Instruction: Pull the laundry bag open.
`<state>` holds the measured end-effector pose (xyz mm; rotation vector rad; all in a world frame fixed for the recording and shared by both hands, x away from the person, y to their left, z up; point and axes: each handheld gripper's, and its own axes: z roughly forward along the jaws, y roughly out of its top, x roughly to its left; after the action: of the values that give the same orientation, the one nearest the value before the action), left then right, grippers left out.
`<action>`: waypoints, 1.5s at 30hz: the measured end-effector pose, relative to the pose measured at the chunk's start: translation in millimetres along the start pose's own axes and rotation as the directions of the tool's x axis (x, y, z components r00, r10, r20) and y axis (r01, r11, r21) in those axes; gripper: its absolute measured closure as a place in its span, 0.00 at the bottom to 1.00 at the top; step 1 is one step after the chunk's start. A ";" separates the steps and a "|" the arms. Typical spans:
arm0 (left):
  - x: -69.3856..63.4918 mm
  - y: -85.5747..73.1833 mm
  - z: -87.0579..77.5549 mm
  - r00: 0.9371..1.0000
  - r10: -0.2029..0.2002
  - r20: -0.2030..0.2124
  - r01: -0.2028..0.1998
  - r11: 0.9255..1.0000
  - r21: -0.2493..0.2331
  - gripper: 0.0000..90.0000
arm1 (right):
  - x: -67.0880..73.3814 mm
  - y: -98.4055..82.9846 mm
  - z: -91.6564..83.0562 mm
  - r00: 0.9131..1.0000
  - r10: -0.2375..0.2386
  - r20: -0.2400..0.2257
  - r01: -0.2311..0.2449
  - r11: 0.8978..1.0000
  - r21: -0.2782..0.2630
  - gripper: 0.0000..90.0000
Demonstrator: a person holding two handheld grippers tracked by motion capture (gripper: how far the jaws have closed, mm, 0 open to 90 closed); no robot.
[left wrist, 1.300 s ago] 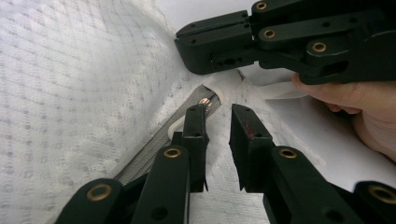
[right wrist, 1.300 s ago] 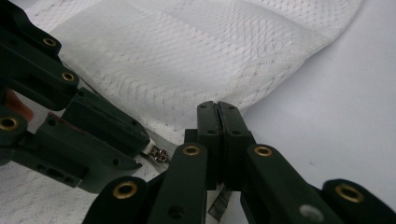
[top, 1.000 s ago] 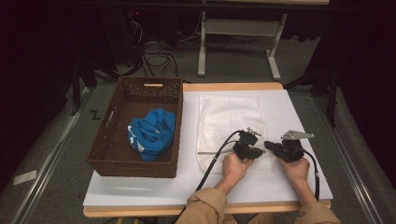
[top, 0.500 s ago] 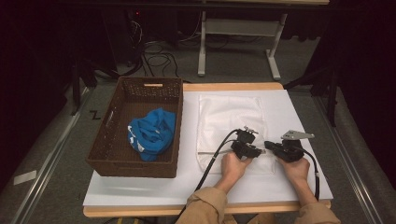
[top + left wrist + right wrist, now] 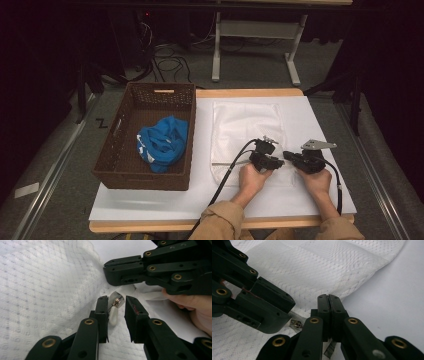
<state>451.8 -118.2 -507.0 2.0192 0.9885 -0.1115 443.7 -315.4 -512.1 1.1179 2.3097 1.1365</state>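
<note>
White mesh bag lies flat on the white worktop, a zippered laundry-bag sort of thing, roughly in the middle and just right of a brown wicker basket. The basket has a crumpled blue cloth sitting in it.

Both hands come in from the bottom edge and meet at the near right corner of the bag. The left tongs and the right tongs point toward each other there, nearly touching.

In the left gripper view, the left tongs are narrowly apart with the zipper pull sitting in the gap between the jaws (a small metal slider with a whitish tab hanging off it). It looks to sit against the left jaw; the right jaw stands a little clear of it, so they're not clamped on it. The right tongs hover just above and beyond, with the person's hand behind them.

In the right gripper view, the right tongs are pressed fully together, tips at the hem of the bag. I can't tell if any fabric is caught between them. The zipper slider shows just to their left, under the left tongs.
</note>
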 end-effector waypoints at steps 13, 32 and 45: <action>-4.3 -0.2 8.5 0.999 0.037 -0.014 -0.036 0.999 0.021 0.86 | 0.1 0.1 0.1 1.000 -0.004 0.001 0.004 1.000 0.000 0.99; -5.7 -0.4 5.3 0.997 0.061 -0.052 -0.058 0.997 0.046 0.96 | 7.3 1.5 5.2 0.997 -0.068 0.036 0.066 0.996 0.053 1.00; -3.5 -0.9 -1.7 0.996 0.066 -0.059 -0.063 0.997 0.053 0.96 | 6.9 1.8 5.8 0.997 -0.070 0.035 0.068 0.996 0.063 1.00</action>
<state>448.3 -118.8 -505.1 2.1102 0.9660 -0.0420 443.6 -306.5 -514.1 1.0631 2.3506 1.0172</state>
